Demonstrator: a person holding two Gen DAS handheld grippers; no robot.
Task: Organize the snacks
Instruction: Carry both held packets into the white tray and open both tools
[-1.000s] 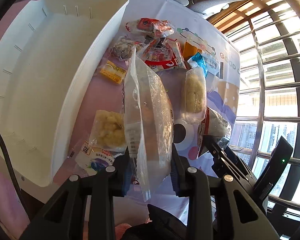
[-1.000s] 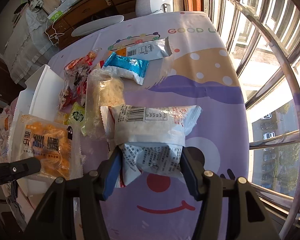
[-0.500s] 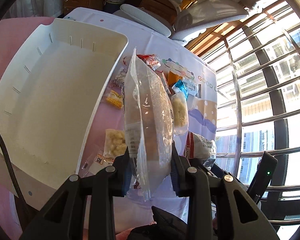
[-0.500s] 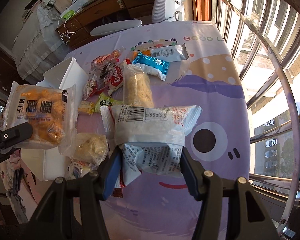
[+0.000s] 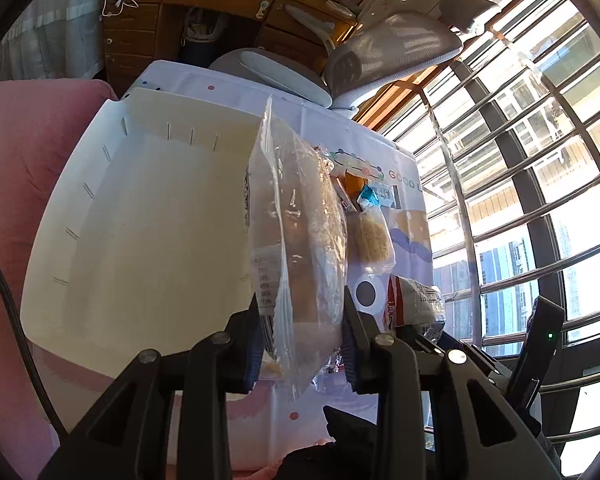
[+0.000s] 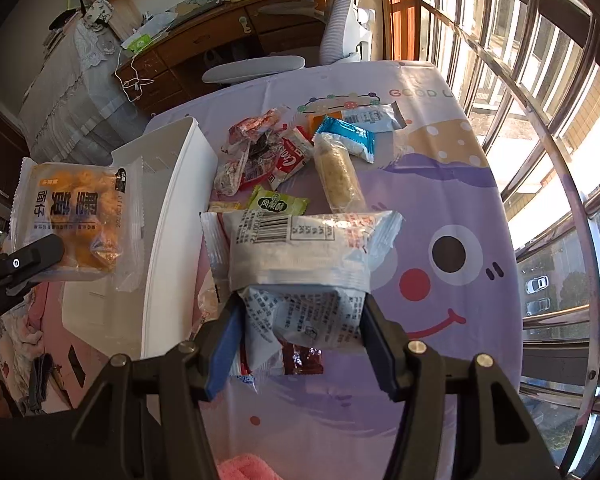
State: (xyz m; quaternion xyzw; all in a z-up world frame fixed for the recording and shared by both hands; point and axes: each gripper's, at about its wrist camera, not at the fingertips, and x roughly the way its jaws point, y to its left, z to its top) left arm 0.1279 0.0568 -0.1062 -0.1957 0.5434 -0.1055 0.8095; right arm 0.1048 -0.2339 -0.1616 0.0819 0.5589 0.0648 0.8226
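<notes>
Left gripper [image 5: 300, 336] fingers clamped edge-on on a clear pastry bag [image 5: 296, 240], centre frame beside the white bin [image 5: 140, 220]. Right gripper [image 6: 300, 328] fingers half-spread, pinching a white wrapped snack [image 6: 300, 256] above the counter [image 6: 440, 200]. Risk: slippery film slides out, missing the bin.

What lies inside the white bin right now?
The white bin looks bare inside: only walls and floor show. The left gripper's clear packet hides its right edge.
</notes>
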